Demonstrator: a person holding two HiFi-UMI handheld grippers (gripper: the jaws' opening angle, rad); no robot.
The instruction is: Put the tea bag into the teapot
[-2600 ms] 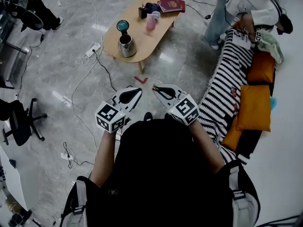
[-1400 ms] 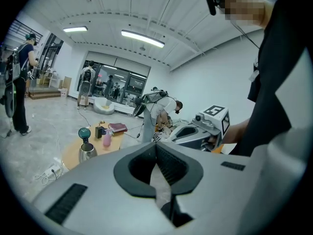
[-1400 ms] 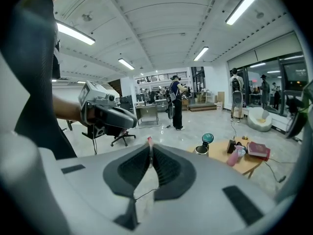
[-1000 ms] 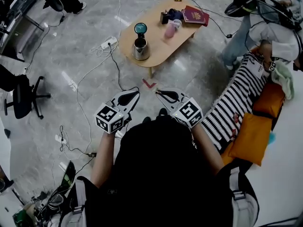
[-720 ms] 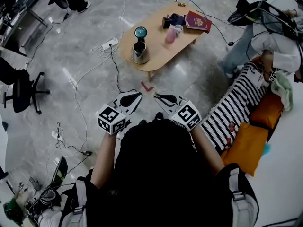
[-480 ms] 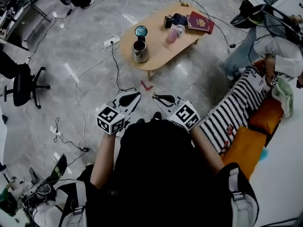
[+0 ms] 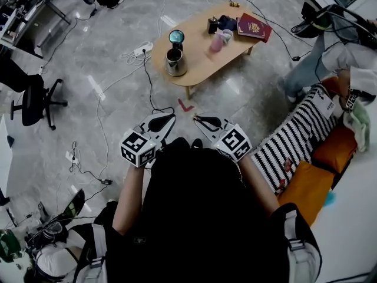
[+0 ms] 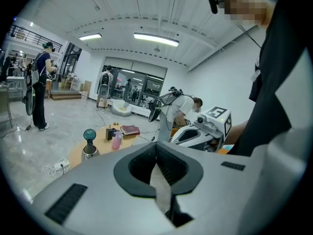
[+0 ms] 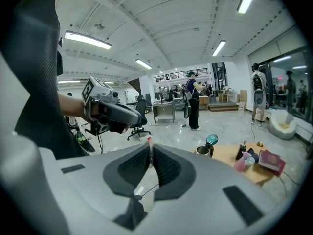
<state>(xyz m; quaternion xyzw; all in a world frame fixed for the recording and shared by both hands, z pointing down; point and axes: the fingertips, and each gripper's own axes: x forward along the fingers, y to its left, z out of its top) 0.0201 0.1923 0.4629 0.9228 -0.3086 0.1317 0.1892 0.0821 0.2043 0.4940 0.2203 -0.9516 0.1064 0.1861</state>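
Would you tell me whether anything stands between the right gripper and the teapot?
Nothing visible does: only floor with a cable lies between the right gripper, pinching the tea bag, and the table; the teapot has its lid open.

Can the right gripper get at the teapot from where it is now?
Probably not yet: the right gripper sits close to the person, and a stretch of floor separates it from the teapot on the oval table. Nothing stands between them.

Well ahead of my left claw (image 7: 171, 117) and right claw (image 7: 195, 119) stands the oval wooden surface (image 7: 199, 62). Nearest them sits the steel teapot (image 7: 175, 62) with a teal lid (image 7: 176, 37). Farther off are a pink bottle (image 7: 214, 42), a white cup (image 7: 223, 35) and a red book (image 7: 254, 27).
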